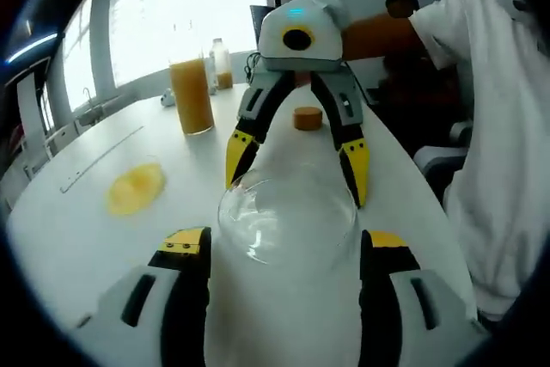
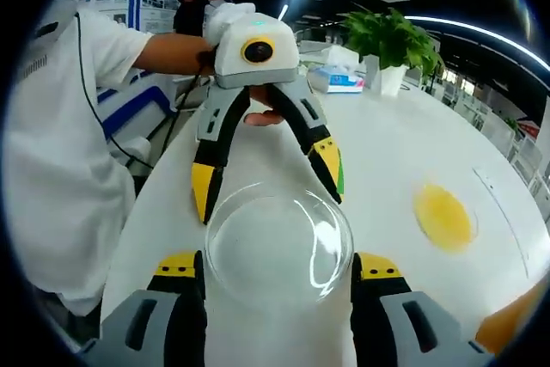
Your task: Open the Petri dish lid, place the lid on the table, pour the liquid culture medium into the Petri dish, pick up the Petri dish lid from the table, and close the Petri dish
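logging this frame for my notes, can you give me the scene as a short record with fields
surface: white table
clear lid: Petri dish lid, held up between both grippers, each from opposite sides
left gripper: left gripper, jaws at the lid's edges
right gripper: right gripper, jaws at the lid's edges
filled dish: Petri dish with yellow medium, uncovered, on the table
container: tall glass of orange liquid, upright on the table
small item: orange cap beyond the grippers
background: potted plant
person: white sleeve
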`<state>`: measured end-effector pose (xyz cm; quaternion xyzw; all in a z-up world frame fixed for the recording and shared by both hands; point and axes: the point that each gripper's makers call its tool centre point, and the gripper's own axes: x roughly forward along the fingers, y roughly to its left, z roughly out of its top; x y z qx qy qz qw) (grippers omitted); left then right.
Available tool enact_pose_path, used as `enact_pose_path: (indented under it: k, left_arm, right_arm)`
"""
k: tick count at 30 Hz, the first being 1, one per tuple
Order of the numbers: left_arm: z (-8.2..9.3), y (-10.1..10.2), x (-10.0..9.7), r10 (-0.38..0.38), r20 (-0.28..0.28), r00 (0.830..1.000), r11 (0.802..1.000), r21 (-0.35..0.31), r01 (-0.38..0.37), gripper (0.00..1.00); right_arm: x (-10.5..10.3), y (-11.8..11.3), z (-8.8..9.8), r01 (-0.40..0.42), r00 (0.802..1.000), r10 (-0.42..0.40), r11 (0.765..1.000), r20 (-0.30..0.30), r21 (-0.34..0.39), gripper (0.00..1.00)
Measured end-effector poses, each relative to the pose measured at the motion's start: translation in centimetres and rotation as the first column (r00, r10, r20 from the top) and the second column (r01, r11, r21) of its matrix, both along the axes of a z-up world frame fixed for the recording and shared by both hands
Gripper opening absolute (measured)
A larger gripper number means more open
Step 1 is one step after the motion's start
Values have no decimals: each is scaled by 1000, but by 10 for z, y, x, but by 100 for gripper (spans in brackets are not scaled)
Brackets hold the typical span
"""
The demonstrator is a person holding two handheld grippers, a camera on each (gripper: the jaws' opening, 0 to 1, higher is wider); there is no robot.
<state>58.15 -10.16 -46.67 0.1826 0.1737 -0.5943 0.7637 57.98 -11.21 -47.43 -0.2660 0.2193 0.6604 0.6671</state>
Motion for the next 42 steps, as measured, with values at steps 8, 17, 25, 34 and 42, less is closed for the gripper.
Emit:
enact_pose_path:
  k: [8,17,25,34,42]
  left_arm:
    - [-1,-10,1,-19,-18,1000,1000,1,19,60]
    - [-3,-9,4,-15,-53,999,1000,-5,14,57]
    - [-3,-6,8,-18,-57,998,1000,19,19,57]
    - [4,-3,18,-8,-41,999,999,43,9,57]
    - [23,2,46,15,26,1000,998,62,-16,57]
  right_arm:
    - [0,1,0,7,1000,-7,1000,-6,5,61]
    - [0,1,1,-18,1000,17,1000,-5,-9,60]
    - [-1,2,1,-19,1000,19,998,2,-52,60]
    - [7,3,11,-26,999,30,996,41,-91,60]
    - [32,6,30,-32,993,46,992,113,-118,60]
